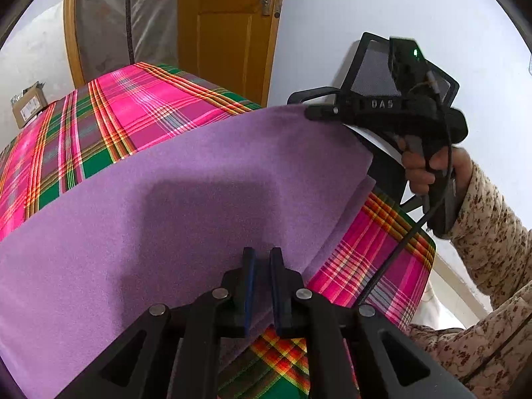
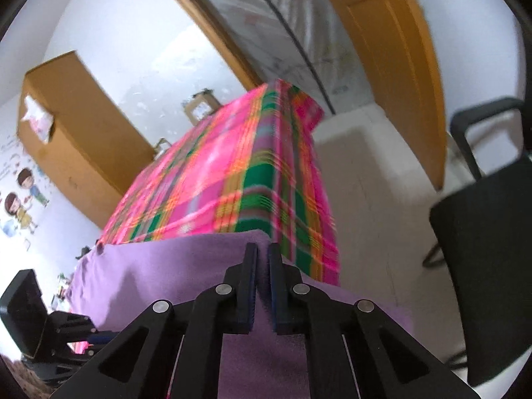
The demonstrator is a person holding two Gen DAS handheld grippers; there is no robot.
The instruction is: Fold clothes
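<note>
A purple cloth (image 1: 173, 206) lies partly folded on a table under a pink and green plaid cover (image 1: 109, 116). In the left wrist view my left gripper (image 1: 262, 256) is shut on the cloth's near edge, low over the table. My right gripper (image 1: 309, 113), held by a hand (image 1: 429, 166), pinches the cloth's far right corner and holds it raised. In the right wrist view the purple cloth (image 2: 166, 272) runs between the shut fingers of the right gripper (image 2: 262, 249). The left gripper (image 2: 99, 335) shows dimly at bottom left.
A black mesh chair (image 1: 375, 66) stands just right of the table; the right wrist view shows the chair (image 2: 492, 232) too. A wooden door (image 1: 229, 33) is behind. A small cardboard box (image 1: 30, 106) sits at the table's far left and a big box (image 2: 73, 133) by the wall.
</note>
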